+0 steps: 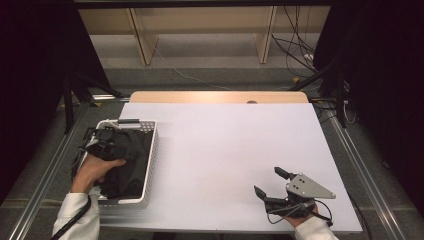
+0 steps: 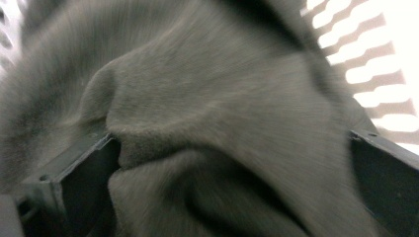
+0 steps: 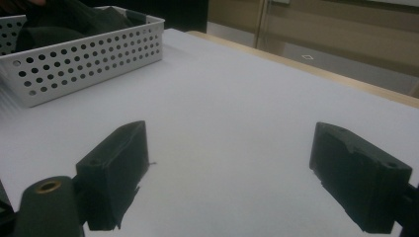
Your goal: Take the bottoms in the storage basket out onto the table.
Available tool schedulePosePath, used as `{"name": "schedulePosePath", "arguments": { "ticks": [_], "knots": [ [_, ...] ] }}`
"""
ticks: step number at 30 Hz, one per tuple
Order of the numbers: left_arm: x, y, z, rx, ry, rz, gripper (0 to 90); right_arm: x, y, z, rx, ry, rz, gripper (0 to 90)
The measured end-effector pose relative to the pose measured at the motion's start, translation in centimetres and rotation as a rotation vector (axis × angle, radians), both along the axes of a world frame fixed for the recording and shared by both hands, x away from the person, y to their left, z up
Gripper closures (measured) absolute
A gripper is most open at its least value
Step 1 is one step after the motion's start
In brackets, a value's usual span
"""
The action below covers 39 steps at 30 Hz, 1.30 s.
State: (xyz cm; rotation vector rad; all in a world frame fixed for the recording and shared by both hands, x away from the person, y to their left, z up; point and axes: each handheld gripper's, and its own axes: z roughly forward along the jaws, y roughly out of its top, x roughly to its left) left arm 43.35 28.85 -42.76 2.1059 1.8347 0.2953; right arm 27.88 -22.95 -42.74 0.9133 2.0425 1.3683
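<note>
A white perforated basket [image 1: 153, 150] stands at the table's left edge with dark grey cloth [image 1: 127, 167] in it. My left gripper [image 1: 107, 140] is down inside the basket, on top of the cloth. In the left gripper view its jaws stand wide apart and the fuzzy cloth [image 2: 212, 98] bulges between them, with the basket's slotted wall [image 2: 375, 64] behind. My right gripper [image 1: 266, 180] rests low over the white table [image 1: 225, 150] near the front right. It is open, with nothing between its jaws [image 3: 230, 148]. Farther off in the right gripper view are the basket [image 3: 84, 64] and the cloth [image 3: 64, 22].
The white table surface is bordered by a wooden strip [image 1: 215, 97] at its far edge. Metal frame rails [image 1: 360, 165] run along both sides. Cables [image 1: 300, 50] lie on the floor beyond the table, at the back right.
</note>
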Motion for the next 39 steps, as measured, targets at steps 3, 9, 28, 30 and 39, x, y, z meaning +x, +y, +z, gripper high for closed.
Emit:
{"name": "schedulePosePath", "arguments": {
  "ticks": [3, 9, 28, 30, 39],
  "knots": [
    [0.2, 0.2, -0.8, -0.020, 0.018, -0.007, 0.0, 0.0, 0.0, 0.0, -0.003, 0.000, 0.003, 16.0],
    [1.0, 0.1, -1.3, 0.009, 0.072, -0.048, 0.0, 0.2, 0.3, -0.3, -0.024, 0.010, -0.004, 16.1],
    [0.4, 1.9, -0.1, -0.129, -0.019, -0.114, 44.7, 0.2, 0.2, -0.2, -0.019, 0.009, 0.009, 16.5],
    [0.2, 2.6, 0.2, -0.172, -0.031, -0.107, 46.2, 0.2, 0.1, -0.1, -0.018, 0.008, 0.008, 16.6],
    [-0.7, 4.1, 2.4, -0.292, -0.120, -0.099, 49.8, 0.2, 0.1, -0.1, -0.019, 0.008, 0.006, 16.8]
  ]
}}
